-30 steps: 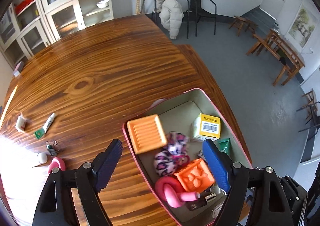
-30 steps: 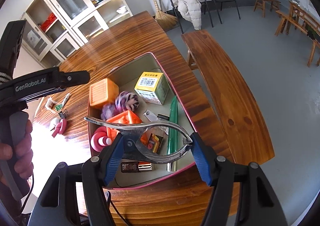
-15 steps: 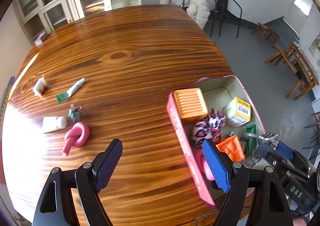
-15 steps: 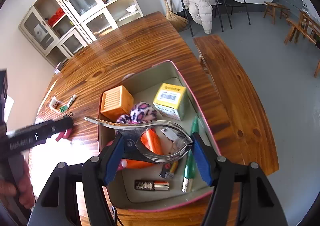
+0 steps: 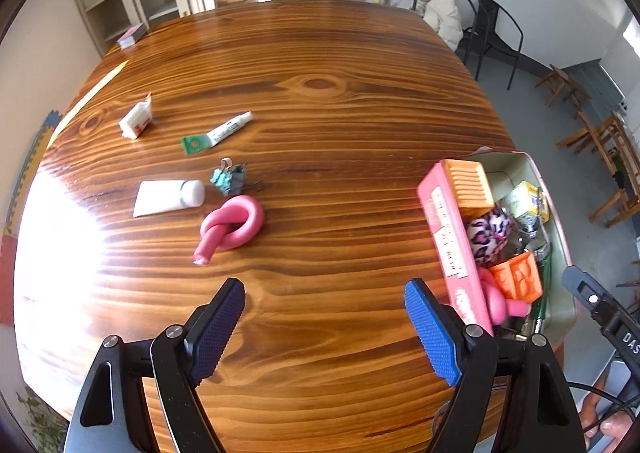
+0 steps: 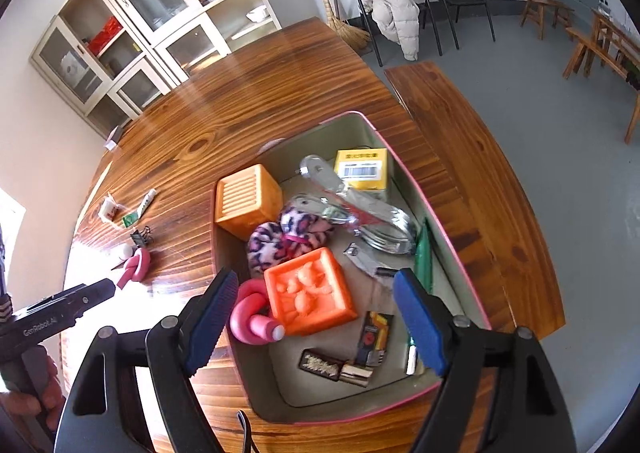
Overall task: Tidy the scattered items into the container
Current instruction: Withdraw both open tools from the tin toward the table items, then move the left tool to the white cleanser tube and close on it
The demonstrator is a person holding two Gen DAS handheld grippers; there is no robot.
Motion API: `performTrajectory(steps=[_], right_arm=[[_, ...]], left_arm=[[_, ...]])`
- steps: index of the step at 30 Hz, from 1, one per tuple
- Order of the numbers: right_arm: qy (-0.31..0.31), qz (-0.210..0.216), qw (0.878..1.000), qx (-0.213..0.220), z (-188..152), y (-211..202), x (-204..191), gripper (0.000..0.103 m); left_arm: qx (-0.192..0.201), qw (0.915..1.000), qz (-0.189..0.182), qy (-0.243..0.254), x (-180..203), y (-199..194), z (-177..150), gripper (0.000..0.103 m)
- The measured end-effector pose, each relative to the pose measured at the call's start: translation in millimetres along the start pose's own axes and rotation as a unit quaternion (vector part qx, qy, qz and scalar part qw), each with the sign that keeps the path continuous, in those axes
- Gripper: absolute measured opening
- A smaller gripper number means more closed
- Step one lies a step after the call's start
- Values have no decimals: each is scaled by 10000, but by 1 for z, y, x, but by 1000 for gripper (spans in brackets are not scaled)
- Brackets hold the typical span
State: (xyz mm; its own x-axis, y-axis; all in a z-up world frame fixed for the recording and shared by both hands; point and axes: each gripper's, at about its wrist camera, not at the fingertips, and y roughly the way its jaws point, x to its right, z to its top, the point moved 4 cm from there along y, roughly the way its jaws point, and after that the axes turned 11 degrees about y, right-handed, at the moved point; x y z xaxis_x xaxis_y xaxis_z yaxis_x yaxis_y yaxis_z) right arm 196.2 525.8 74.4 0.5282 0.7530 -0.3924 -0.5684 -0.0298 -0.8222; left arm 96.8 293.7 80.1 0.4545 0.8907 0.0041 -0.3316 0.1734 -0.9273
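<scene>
A pink-rimmed container (image 6: pixel 456 237) stands on the wooden table; it shows at the right in the left wrist view (image 5: pixel 444 221). A metal clamp (image 6: pixel 360 209) lies inside it on other items. My right gripper (image 6: pixel 316 317) is open and empty above the container. My left gripper (image 5: pixel 326 329) is open and empty over bare table. Ahead of it lie a pink knotted toy (image 5: pixel 232 227), a white tube (image 5: pixel 168 197), a teal binder clip (image 5: pixel 228 179), a white-green tube (image 5: pixel 218 133) and a small white packet (image 5: pixel 136 121).
The container holds two orange blocks (image 6: pixel 308 297), a leopard-print scrunchie (image 6: pixel 284 237), a yellow box (image 6: pixel 362 169), a pink toy (image 6: pixel 252 317) and small items. A bench (image 6: pixel 472 173) runs along the table's right side. Cabinets and chairs stand at the back.
My right gripper has opened and let the metal clamp drop into the container. My left gripper has swung left, away from the container, and now faces the scattered items.
</scene>
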Motion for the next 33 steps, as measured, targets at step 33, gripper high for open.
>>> performTrajectory(steps=[33], right_arm=[[-775, 109, 9957, -489, -68, 53, -162, 83]], left_arm=[[-336, 9961, 169, -792, -184, 13, -53, 84]])
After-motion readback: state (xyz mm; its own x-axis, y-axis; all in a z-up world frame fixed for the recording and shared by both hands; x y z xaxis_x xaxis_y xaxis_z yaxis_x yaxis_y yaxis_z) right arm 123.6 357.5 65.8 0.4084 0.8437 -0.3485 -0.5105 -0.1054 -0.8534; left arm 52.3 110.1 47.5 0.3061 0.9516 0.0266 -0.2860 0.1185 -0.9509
